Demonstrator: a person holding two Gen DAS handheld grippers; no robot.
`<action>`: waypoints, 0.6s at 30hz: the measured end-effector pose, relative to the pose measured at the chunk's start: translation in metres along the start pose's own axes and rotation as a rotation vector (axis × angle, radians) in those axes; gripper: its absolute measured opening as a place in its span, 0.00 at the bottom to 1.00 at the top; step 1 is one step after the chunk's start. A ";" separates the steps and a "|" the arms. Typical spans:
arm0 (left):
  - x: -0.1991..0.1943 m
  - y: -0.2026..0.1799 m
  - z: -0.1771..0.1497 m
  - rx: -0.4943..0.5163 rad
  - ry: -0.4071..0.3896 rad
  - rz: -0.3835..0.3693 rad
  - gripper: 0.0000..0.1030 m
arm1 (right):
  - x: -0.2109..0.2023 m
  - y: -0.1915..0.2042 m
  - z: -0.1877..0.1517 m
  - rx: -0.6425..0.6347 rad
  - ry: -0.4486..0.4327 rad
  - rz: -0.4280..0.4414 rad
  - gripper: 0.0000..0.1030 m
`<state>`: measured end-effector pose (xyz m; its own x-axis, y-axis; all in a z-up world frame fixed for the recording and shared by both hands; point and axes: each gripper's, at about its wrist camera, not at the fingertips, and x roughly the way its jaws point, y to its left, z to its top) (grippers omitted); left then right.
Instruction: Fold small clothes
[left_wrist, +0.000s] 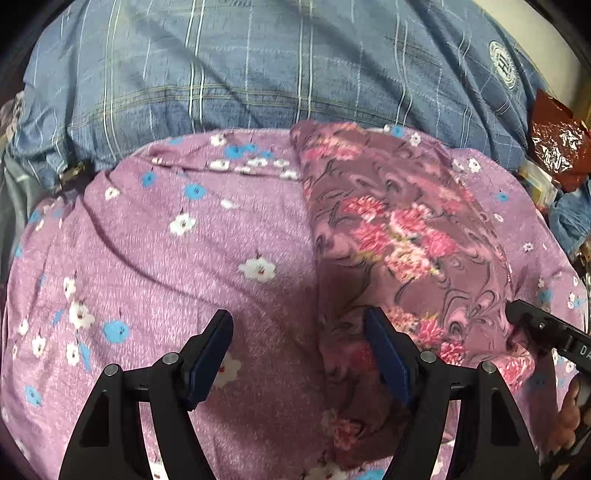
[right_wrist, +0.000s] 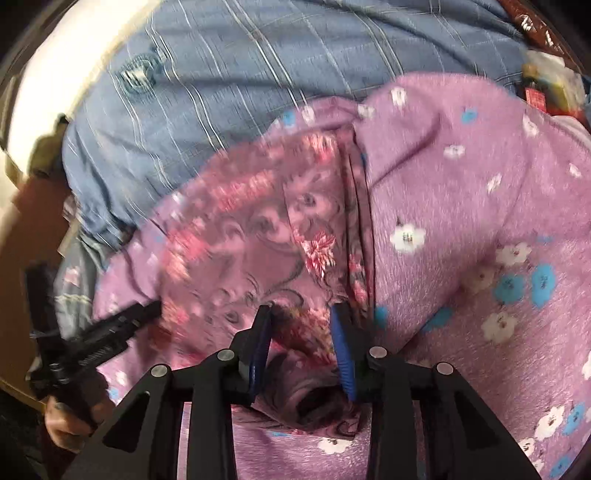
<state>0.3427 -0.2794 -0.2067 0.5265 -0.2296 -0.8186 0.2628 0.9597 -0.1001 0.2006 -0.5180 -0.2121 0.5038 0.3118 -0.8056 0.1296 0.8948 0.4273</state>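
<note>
Left claw (left_wrist: 299, 332) released, hovering at the left edge of the floral cloth (left_wrist: 399, 229). Right claw (right_wrist: 301, 325) released, straddling a bunched fold of the cloth, on the purple blanket (left_wrist: 166, 258).

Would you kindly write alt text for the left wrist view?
The open left tool hovers over a pink floral garment lying on a purple flowered blanket. The right tool touches the garment's right edge; a blue plaid cloth lies beyond.

I see the mauve rose-print garment (left_wrist: 402, 229), folded lengthwise and wrinkled, lying on lilac bedding, long axis running twelve to six o'clock.
</note>
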 end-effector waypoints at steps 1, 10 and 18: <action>-0.001 -0.001 0.003 -0.002 -0.002 -0.001 0.71 | -0.005 0.002 0.001 -0.006 -0.021 0.019 0.36; -0.023 -0.019 -0.001 0.034 -0.125 0.061 0.71 | -0.032 0.014 0.001 -0.051 -0.157 0.093 0.36; -0.022 -0.039 -0.008 0.125 -0.127 0.120 0.71 | -0.024 0.017 0.000 -0.059 -0.137 0.034 0.36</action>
<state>0.3144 -0.3106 -0.1898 0.6557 -0.1409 -0.7417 0.2858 0.9557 0.0711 0.1908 -0.5100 -0.1851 0.6190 0.2993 -0.7261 0.0622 0.9030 0.4252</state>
